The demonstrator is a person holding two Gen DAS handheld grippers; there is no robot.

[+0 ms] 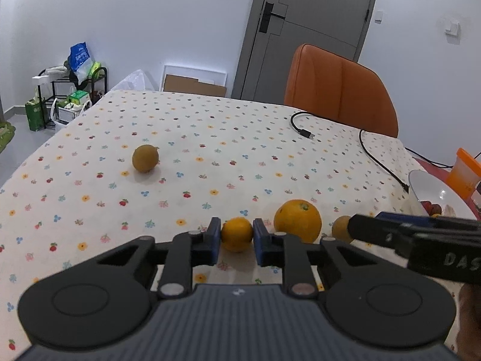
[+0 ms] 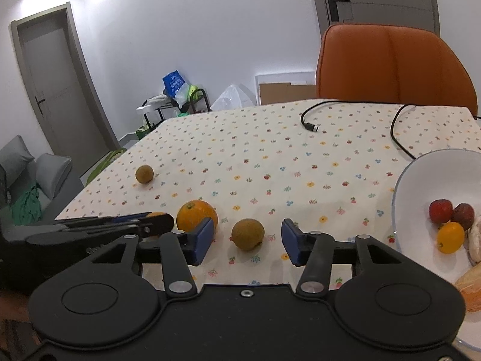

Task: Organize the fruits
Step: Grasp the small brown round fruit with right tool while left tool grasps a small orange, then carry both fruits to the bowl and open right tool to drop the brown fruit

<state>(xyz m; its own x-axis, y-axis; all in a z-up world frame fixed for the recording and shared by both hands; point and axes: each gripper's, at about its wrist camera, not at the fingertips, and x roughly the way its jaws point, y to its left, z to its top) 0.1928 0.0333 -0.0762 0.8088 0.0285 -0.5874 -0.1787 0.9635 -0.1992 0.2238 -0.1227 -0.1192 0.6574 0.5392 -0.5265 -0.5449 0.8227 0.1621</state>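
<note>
1. White bowl [image 2: 421, 177], at the right edge of the right wrist view, already holds two red fruits [image 2: 440, 210], a small yellow one [image 2: 450, 237] and some pale pieces.
2. Four fruits remain on the flowered tablecloth [image 1: 210, 138], so the sorting looks under halfway done.
3. Left gripper [image 1: 237, 242], low centre, has its blue pads against a small orange [image 1: 237, 234], apparently gripped.
4. Right gripper [image 2: 248, 242] is wide open, straddling a brown fruit [image 2: 247, 234] without touching it.
5. Big orange [image 1: 297, 221] sits between them; another brown fruit [image 1: 145, 158] lies far off, mid-left.
</note>
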